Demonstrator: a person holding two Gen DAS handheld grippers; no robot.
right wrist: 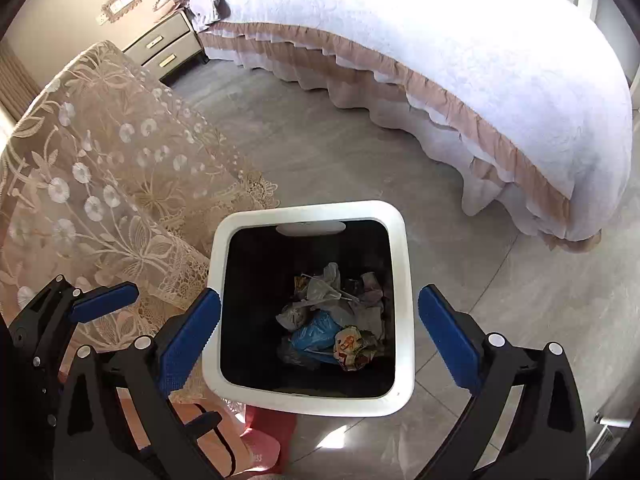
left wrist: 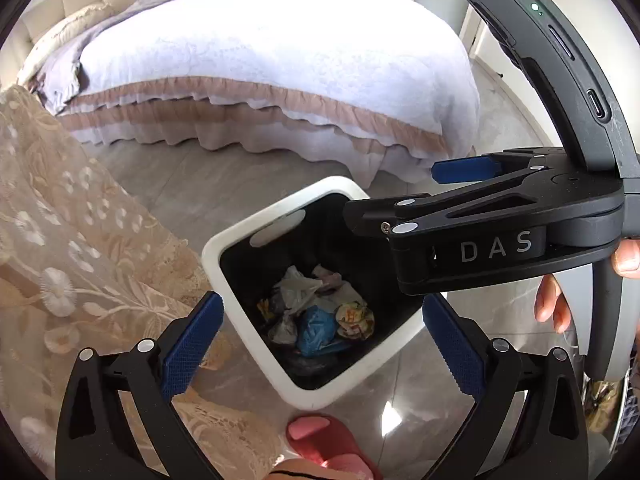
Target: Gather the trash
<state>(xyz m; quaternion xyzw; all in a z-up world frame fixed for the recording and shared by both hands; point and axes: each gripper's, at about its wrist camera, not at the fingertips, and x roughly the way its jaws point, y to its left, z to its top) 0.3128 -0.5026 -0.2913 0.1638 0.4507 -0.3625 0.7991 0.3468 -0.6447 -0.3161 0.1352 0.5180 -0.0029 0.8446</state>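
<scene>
You held both grippers over the white bin, which stood on the grey tiled floor between the lace-covered table and the bed. Your left gripper had its blue-padded jaws spread wide with nothing between them; the pads framed the bin's opening from above and touched neither rim nor contents. Your right gripper stood equally wide and equally empty, its pads flanking the bin's left and right walls as seen from its own camera, clear of both. In the left wrist view, the right gripper crossed over the bin's far corner, and your fingers were visible on its handle. The trash lay at the bottom of the bin's dark interior: a crumpled blue bag, a printed wrapper just beside it, a pale plastic bag behind them, and further scraps too small to identify. A pink slipper sat on the floor just in front of the bin's near edge. A bedside cabinet stood by the wall beyond the table.
</scene>
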